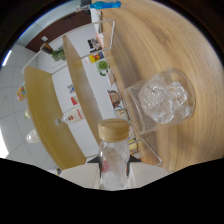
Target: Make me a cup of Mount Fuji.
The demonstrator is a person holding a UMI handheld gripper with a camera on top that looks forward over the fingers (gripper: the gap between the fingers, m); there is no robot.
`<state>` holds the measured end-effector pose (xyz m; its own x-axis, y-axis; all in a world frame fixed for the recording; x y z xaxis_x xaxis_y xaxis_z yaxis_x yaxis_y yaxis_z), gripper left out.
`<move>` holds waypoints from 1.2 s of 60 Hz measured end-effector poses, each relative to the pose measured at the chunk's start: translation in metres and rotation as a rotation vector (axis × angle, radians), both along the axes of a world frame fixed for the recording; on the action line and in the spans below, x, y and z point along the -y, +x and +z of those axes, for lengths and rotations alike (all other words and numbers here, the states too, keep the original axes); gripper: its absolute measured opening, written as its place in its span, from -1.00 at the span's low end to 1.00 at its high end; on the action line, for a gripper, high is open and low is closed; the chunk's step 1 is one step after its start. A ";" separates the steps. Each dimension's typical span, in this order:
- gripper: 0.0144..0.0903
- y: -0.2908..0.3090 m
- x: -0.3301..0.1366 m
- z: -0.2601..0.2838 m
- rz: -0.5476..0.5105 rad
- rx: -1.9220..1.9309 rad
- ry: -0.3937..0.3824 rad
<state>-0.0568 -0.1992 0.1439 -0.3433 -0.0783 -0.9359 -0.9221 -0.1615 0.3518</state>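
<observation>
Tongs (pixel 114 161) pinch the bottle (pixel 114 150), cap forward — long axis toward 12. Glass (pixel 161 100) of ice lies at 2 o'clock, near, on the table (pixel 150 45).

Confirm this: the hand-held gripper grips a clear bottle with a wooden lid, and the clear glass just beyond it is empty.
Not quite. The clear glass is not empty: the gripper view shows it filled with ice. The rest holds: the hand-held gripper grips the clear bottle with a wooden lid, and the glass sits just beyond it on the wooden tabletop.
</observation>
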 end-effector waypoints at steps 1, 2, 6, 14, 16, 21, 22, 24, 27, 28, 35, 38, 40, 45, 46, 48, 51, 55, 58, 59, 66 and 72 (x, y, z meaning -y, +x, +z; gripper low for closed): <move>-0.37 0.001 0.000 0.001 -0.005 -0.016 0.005; -0.37 0.001 0.000 0.001 -0.008 -0.028 0.006; -0.37 0.001 0.000 0.002 -0.010 -0.051 0.005; -0.37 0.001 0.000 0.001 -0.001 -0.040 0.002; -0.37 0.000 0.000 0.000 0.005 -0.016 -0.002; -0.37 -0.003 0.002 0.003 0.030 0.107 -0.008; -0.38 -0.004 0.003 0.004 0.034 0.141 -0.006; -0.37 -0.004 0.004 0.009 0.042 0.211 0.006; -0.36 -0.005 0.006 0.015 0.049 0.339 0.022; -0.37 -0.005 0.006 0.018 0.053 0.388 0.027; -0.37 -0.002 0.009 0.038 0.050 0.773 0.055; -0.37 -0.003 0.010 0.046 0.046 0.947 0.075; -0.36 -0.005 0.010 0.049 0.048 1.061 0.091; -0.36 -0.015 0.009 0.047 0.066 1.327 0.118; -0.37 -0.017 0.009 0.045 0.073 1.375 0.122; -0.36 -0.022 0.008 0.038 0.088 1.455 0.125; -0.37 -0.028 0.007 0.023 0.122 1.555 0.116; -0.37 -0.031 0.005 0.003 0.158 1.677 0.095; -0.37 -0.035 0.004 -0.011 0.182 1.744 0.089; -0.37 -0.035 0.003 -0.016 0.192 1.761 0.085; -0.36 -0.035 0.000 -0.045 0.244 1.823 0.044; -0.37 -0.035 -0.002 -0.065 0.292 1.849 0.015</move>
<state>-0.0920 -0.1968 0.0794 0.9956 0.0707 -0.0610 -0.0319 -0.3567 -0.9337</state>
